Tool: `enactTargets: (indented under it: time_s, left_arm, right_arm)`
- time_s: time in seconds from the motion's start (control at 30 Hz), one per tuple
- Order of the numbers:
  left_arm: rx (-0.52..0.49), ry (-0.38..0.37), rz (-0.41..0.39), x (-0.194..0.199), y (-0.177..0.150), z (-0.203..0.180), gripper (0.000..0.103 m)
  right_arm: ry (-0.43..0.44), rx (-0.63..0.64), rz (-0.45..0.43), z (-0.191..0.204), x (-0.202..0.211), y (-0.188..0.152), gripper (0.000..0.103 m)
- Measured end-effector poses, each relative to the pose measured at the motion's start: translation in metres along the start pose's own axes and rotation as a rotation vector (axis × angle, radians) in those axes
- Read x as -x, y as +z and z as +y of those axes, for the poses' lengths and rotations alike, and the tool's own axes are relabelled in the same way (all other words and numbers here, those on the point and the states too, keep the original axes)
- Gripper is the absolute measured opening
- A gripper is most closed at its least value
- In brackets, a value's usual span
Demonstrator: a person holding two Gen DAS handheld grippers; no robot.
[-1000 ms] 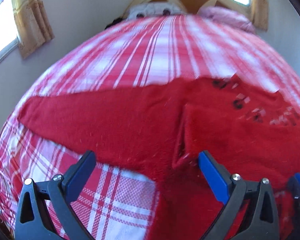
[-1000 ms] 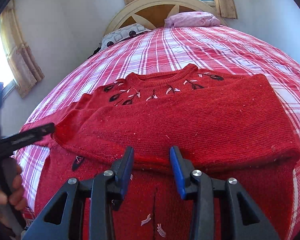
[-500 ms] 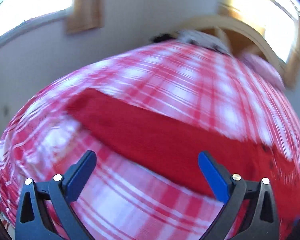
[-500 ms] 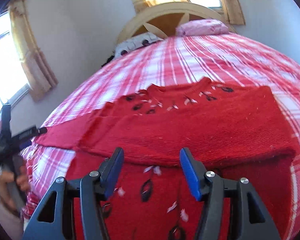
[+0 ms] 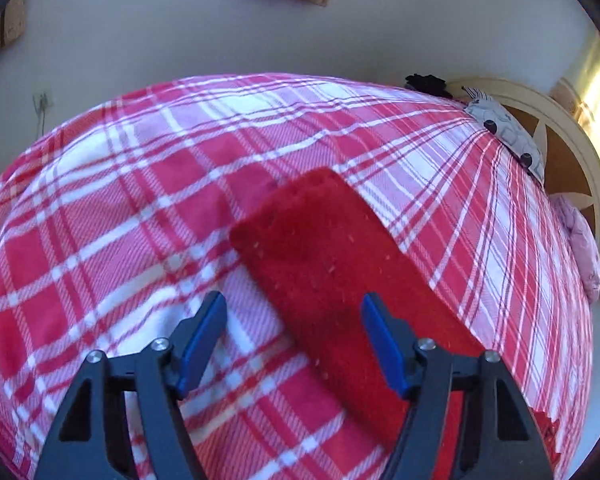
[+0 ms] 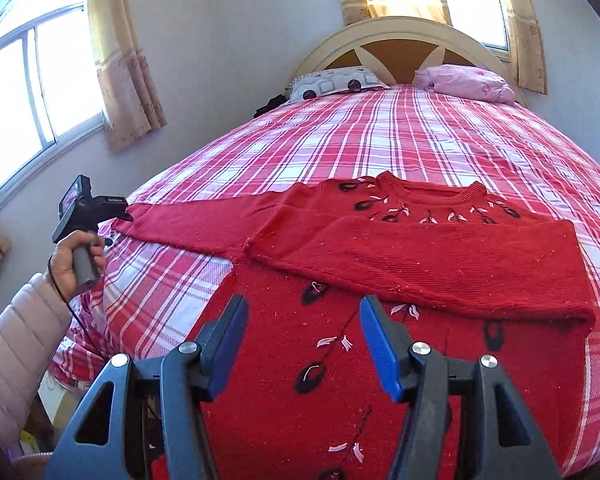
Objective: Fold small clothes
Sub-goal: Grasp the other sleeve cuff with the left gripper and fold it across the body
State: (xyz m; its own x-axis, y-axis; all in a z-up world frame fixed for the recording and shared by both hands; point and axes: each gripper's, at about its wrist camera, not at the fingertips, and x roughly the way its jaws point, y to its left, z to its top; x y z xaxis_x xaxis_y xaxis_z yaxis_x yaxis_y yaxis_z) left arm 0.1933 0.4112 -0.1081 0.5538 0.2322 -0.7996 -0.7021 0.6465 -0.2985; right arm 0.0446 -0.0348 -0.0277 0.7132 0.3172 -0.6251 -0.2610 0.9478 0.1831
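Two grippers, left gripper (image 5: 292, 344) and right gripper (image 6: 302, 344), are being held open, empty | red knit sweater (image 6: 380, 340) is lying on plaid bed (image 6: 380, 140) | outstretched sleeve (image 5: 320, 248) is being judged soft, limp; best pinched at cuff.

The left gripper (image 5: 292, 344) hangs with jaws spread over the sleeve (image 5: 332, 264), whose cuff end lies flat on the bedspread (image 5: 112, 248); bare plaid lies left and beyond it. The right gripper (image 6: 302, 344), also spread, sits above the sweater (image 6: 380, 360) body with nothing between its fingers. The other sleeve (image 6: 440, 264) lies folded across the chest, a low ridge. Far off, pillows (image 6: 336, 84) and the headboard (image 6: 400, 40) close the bed's end.
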Motion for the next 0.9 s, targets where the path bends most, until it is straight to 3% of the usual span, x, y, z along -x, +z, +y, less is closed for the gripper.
enactTargets:
  time_s: [0.03,0.1,0.17,0.27,0.4,0.57,0.7,0.83,0.9]
  left_arm:
    - [-0.005,0.001,-0.005,-0.002,0.001,-0.001,0.071]
    - [-0.015,0.008,-0.024,-0.001,0.000,-0.002,0.058]
    - [-0.024,0.001,-0.028,-0.003,0.001,0.000,0.021]
    - [-0.022,-0.011,-0.029,-0.004,0.003,0.004,0.010]
    - [-0.065,-0.016,-0.048,0.005,0.004,-0.003,0.007]
    - [-0.162,-0.058,-0.138,0.042,0.000,-0.037,0.006]
    - [-0.295,-0.155,-0.224,0.089,-0.023,-0.087,0.006]
    - [-0.508,-0.316,-0.318,0.141,-0.080,-0.150,0.006]
    - [-0.591,-0.397,-0.302,0.155,-0.117,-0.178,0.006]
  right_arm:
    - [0.002,-0.007,0.004,0.000,0.000,-0.001,0.059]
    - [-0.003,-0.023,0.009,-0.003,-0.001,-0.001,0.059]
    - [-0.010,-0.042,0.011,-0.006,-0.002,-0.002,0.059]
    - [-0.009,-0.079,0.016,-0.012,-0.003,-0.002,0.059]
    - [-0.022,-0.110,0.006,-0.020,0.001,-0.003,0.059]
    - [-0.038,-0.172,-0.013,-0.033,0.007,-0.004,0.059]
    - [-0.060,-0.226,-0.033,-0.047,0.013,-0.006,0.059]
    - [-0.072,-0.284,-0.034,-0.064,0.016,-0.009,0.059]
    - [-0.077,-0.313,-0.030,-0.072,0.016,-0.011,0.059]
